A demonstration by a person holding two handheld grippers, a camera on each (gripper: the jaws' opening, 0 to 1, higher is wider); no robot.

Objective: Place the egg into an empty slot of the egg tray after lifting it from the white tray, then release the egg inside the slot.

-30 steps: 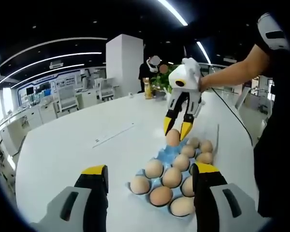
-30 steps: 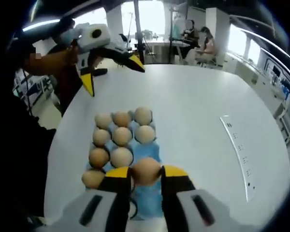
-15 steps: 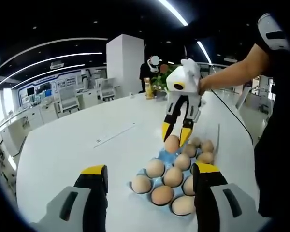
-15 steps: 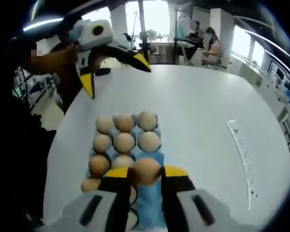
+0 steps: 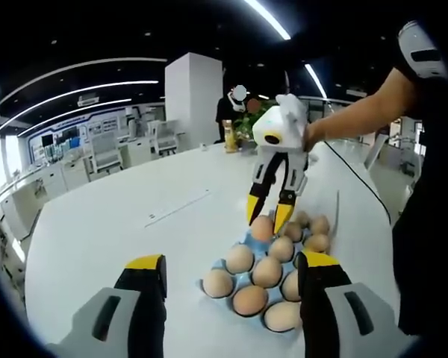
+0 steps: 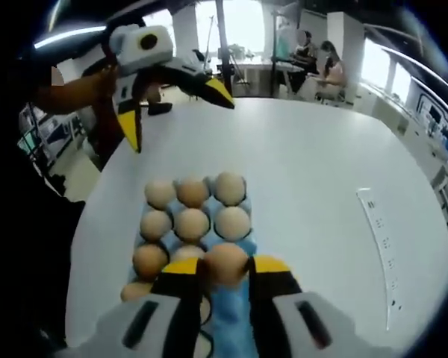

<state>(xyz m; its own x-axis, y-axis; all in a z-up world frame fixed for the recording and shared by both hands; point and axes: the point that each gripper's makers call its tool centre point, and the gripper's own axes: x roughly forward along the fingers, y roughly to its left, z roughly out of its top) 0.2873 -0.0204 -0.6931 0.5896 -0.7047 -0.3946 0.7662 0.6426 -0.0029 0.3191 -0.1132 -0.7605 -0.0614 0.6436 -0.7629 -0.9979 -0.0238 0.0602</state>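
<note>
The right gripper (image 6: 225,270) grasps an egg (image 6: 225,262) just above the blue egg tray (image 6: 231,317), lowering into an empty slot comes next; the left gripper (image 5: 231,280) hangs released.

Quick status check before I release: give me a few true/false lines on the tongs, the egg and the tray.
1. The right tongs are shut on an egg. True.
2. The left tongs hold an egg. False: they are open, with nothing between them.
3. The tray is blue. True.
4. The tray sits on a black table. False: the table is white.
5. The held egg is over the tray's edge, beside other eggs. True.
</note>
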